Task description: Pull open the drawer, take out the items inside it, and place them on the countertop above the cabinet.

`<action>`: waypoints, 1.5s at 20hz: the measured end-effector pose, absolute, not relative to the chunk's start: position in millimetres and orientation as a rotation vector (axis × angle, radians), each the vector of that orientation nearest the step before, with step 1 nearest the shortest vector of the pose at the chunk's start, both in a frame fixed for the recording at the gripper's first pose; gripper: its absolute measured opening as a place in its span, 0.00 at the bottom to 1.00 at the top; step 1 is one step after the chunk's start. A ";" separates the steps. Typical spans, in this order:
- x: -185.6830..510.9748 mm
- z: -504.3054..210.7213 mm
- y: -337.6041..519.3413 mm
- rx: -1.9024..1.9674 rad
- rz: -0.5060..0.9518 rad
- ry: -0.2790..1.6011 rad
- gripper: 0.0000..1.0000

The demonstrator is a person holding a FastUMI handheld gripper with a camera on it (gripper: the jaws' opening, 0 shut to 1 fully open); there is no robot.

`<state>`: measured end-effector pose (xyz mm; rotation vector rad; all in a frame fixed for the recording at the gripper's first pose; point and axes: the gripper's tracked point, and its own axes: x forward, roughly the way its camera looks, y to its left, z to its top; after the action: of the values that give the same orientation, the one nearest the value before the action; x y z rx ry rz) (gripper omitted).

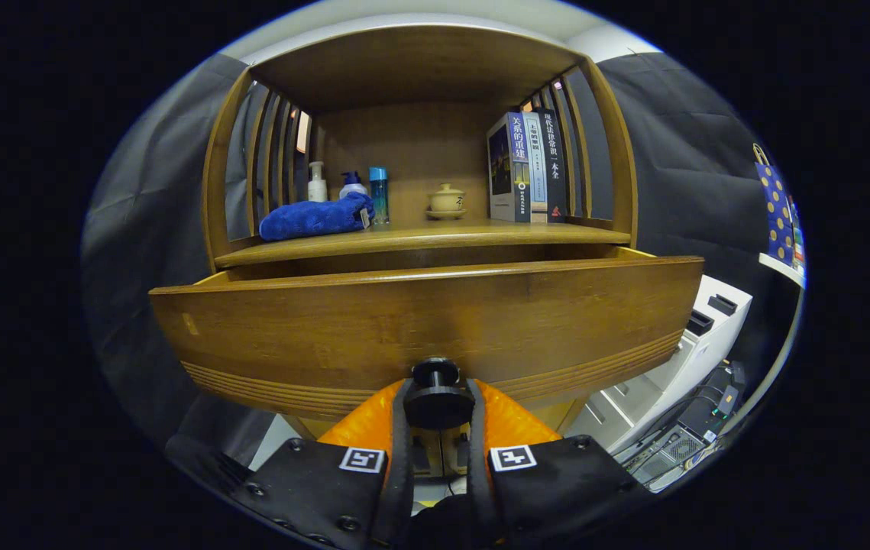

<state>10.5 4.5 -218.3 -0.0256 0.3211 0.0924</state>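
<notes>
Fingers of my orange-and-black gripper (pixel 438 409) are clenched on the round black drawer knob (pixel 438 391), one either side. The brown wooden drawer (pixel 427 325) stands pulled out beneath the wooden countertop (pixel 435 238) (its inside is hidden from me). On that top I count three small bottles (pixel 352 187), one folded blue cloth (pixel 314 217), one beige lidded cup (pixel 447 202), three upright books (pixel 528 168).

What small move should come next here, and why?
Probably let go of the knob and back off: the fingers clamp it, and the drawer already stands well out from under the countertop, its inside hidden.
</notes>
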 end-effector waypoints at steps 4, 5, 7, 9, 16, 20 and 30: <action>-11.8 -221.5 0.6 -0.026 0.089 0.327 0.37; -17.0 -221.0 -0.7 -0.026 0.088 0.328 0.37; -28.4 -222.4 -2.7 -0.017 0.090 0.338 0.37; -36.0 -221.8 -3.8 -0.019 0.096 0.335 0.37; -35.7 -223.7 -3.5 -0.005 0.088 0.359 0.41; -37.0 -223.0 -4.8 -0.025 0.086 0.352 0.43; -55.5 -223.5 -7.2 -0.018 0.074 0.344 0.39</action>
<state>-55.5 -7.2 -223.5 -0.0181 0.3443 0.0742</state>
